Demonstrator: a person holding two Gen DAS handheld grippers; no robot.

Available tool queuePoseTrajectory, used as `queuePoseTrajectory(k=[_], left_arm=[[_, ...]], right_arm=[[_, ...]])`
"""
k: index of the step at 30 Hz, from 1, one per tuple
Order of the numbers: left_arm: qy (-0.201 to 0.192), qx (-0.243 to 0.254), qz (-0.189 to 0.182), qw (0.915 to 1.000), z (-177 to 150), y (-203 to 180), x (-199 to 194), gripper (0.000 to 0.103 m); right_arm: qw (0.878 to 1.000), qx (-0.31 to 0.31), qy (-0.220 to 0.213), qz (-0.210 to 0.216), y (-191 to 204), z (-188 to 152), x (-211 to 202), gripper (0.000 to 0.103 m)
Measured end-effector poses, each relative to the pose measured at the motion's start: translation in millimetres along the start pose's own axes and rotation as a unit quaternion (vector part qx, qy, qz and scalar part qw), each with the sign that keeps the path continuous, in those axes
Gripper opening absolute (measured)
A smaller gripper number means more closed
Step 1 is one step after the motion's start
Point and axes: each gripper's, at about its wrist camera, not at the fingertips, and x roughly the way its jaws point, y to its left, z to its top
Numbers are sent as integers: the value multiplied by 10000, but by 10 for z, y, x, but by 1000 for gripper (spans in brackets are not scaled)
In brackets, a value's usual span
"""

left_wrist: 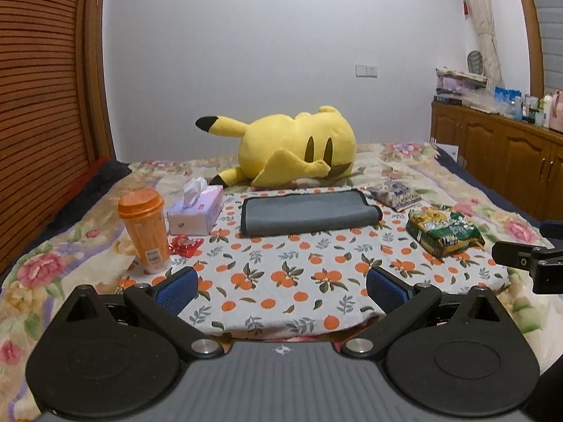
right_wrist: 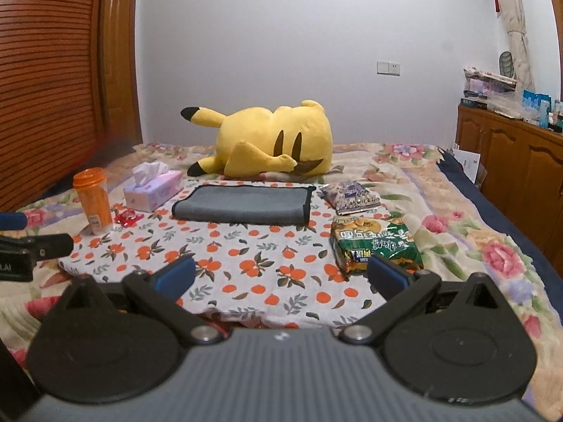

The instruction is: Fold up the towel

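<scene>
We see the grey towel [left_wrist: 309, 212] lying already doubled at the far edge of the orange-print cloth [left_wrist: 281, 274] on the bed, straight ahead of both tongs, long axis running left to right. Our left tongs [left_wrist: 281, 286] and right tongs [right_wrist: 281, 277] are spread and empty, well apart from it, about equally near.

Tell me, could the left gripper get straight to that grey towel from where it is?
Probably yes. The left gripper is open, and only bare orange-print cloth lies between it and the grey towel. The orange cup and tissue box stand off to the left.
</scene>
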Motion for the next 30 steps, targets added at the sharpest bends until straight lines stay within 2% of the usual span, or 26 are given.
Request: queuePoseTrajectory(k=[25, 30], left_arm=[[-639, 29, 18, 9980, 41, -19, -166, 103], [-654, 23, 28, 9979, 41, -19, -163, 103]], right_arm=[[9979, 139, -634, -85, -66, 21, -197, 103], [9976, 183, -654, -110, -91, 25, -187, 103]])
